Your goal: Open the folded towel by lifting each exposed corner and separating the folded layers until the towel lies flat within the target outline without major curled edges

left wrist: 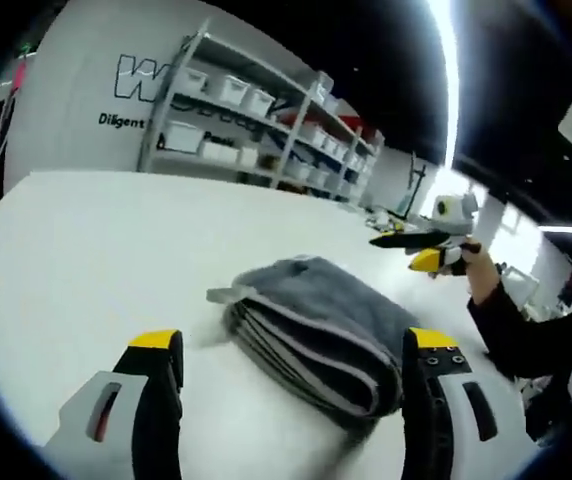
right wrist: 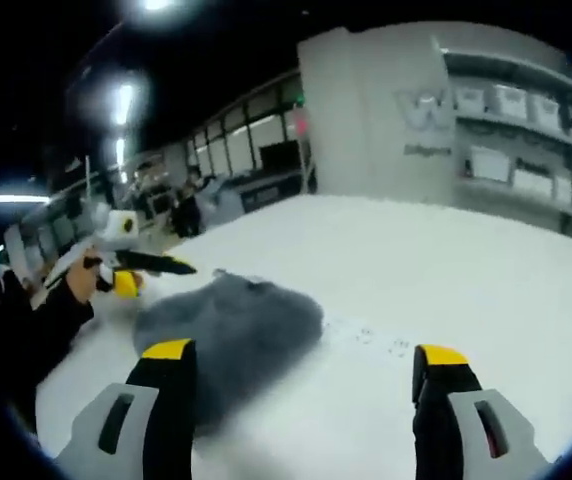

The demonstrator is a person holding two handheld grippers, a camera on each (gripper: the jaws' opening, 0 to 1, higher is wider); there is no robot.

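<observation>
Still folded, grey towel (left wrist: 316,335) on white worktop (left wrist: 96,260), at twelve o'clock between spread, empty left fingers (left wrist: 291,375); right fingers (right wrist: 306,385) likewise spread. Risked pinching several stacked layers together, dragging the bundle instead of unfolding.

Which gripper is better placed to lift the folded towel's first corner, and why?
Probably left. The left gripper has open jaws framing the grey folded towel, its layered edge facing them. The right gripper is also open, but the towel lies off toward its left jaw.
</observation>
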